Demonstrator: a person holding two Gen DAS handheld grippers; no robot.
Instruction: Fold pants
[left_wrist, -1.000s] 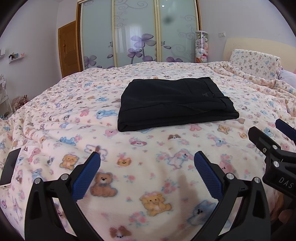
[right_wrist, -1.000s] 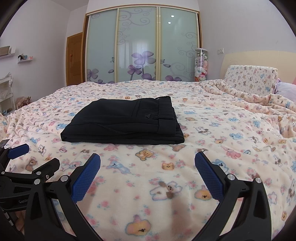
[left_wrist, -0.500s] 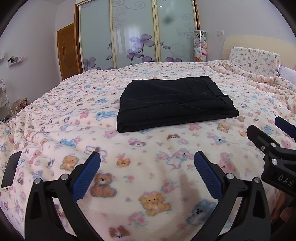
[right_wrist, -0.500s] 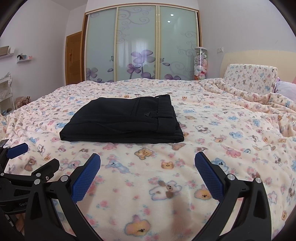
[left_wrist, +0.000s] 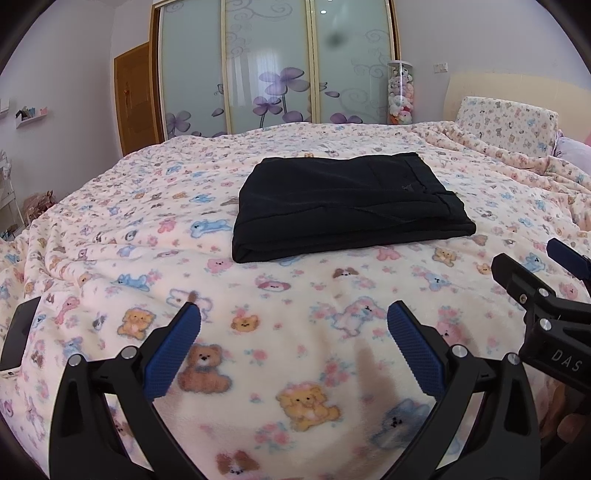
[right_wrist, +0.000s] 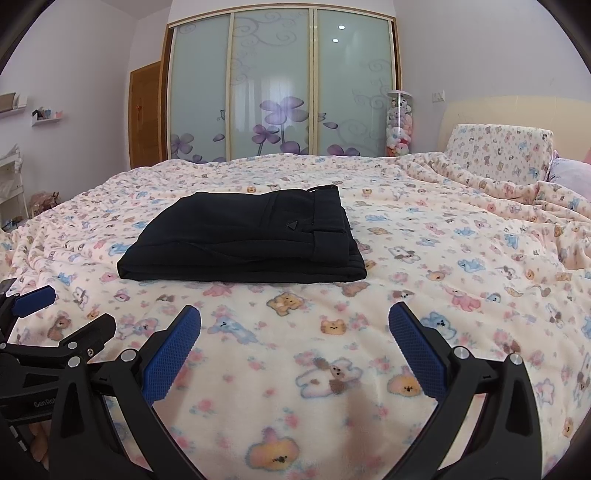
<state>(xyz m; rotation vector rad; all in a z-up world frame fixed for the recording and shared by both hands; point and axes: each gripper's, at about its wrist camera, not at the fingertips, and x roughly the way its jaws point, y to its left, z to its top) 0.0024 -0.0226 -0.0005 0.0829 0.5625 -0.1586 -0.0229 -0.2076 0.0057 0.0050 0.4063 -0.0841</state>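
Between the blue pads of the left gripper (left_wrist: 293, 336): nothing; fingers spread wide, empty, low over the blanket (left_wrist: 129, 236). Right gripper (right_wrist: 294, 336): likewise wide open, empty, just beside the left one. Pants (left_wrist: 347, 206): black, already folded into a flat rectangle, lying ahead of both grippers near the middle of the bed, well apart from the fingers. Long axis: crosswise to the fingers, left to right. Waistband end points right, folded edge left. Neither gripper clearly nearer. Judgement: folding looks finished; no grasp needed.
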